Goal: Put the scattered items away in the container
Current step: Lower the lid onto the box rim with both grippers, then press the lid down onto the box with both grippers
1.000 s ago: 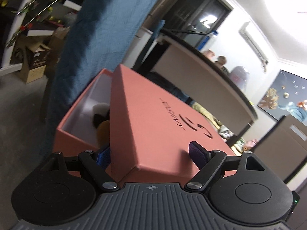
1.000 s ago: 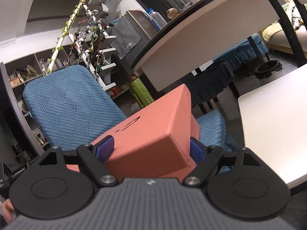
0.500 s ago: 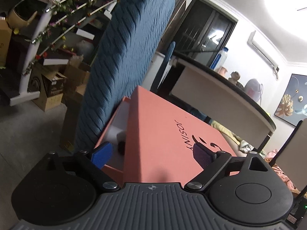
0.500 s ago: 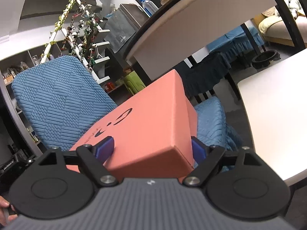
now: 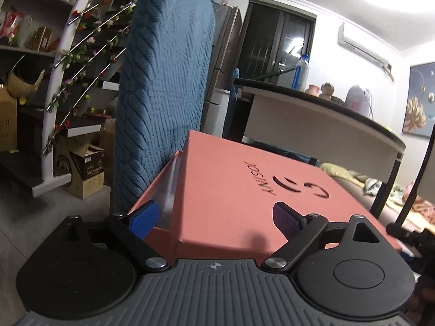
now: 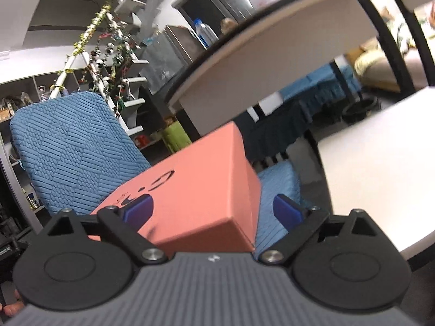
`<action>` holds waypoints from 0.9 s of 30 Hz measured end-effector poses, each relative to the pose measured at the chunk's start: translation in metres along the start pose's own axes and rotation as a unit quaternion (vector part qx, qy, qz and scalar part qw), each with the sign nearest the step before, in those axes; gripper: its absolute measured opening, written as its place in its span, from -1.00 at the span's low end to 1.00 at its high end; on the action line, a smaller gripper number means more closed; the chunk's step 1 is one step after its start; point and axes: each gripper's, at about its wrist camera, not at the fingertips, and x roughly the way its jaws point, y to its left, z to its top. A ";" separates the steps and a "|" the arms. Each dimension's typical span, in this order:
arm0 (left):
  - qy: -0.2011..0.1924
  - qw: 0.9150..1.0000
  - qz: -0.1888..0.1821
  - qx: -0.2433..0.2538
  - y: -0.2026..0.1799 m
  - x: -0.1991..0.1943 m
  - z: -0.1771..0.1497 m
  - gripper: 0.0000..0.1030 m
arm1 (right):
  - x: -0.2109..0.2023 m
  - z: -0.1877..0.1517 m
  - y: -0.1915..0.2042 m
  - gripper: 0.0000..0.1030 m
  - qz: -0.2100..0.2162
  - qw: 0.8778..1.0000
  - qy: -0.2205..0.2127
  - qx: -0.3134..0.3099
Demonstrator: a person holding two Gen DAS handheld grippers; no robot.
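A salmon-pink box stands on the seat of a blue chair (image 5: 163,95). Its lid (image 5: 244,190), printed with a dark logo, lies slightly askew on top. A narrow strip of the base's pale inner wall (image 5: 170,187) shows along the left. The contents are hidden. My left gripper (image 5: 214,218) is open, and its blue pads straddle the lid's near corner. My right gripper (image 6: 212,210) is open too. Its left pad sits over the lid (image 6: 204,184), and its right pad hangs beside the lid above the seat (image 6: 280,184).
The chair back (image 6: 73,146) rises right behind the box. A white table (image 6: 380,163) stands close on the right, and a dark-topped counter (image 5: 312,114) with a bottle stands behind. Cardboard boxes (image 5: 87,171) and a flower-wrapped stair rail (image 5: 62,62) stand on the left.
The lid has come over the box, so the open gap is now a narrow strip and the items inside no longer show. Both views have swung upward.
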 end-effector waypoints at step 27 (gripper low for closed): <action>0.013 1.000 0.021 0.009 0.007 0.040 0.025 0.75 | 0.016 -0.006 0.022 0.25 -0.007 1.000 0.000 -0.004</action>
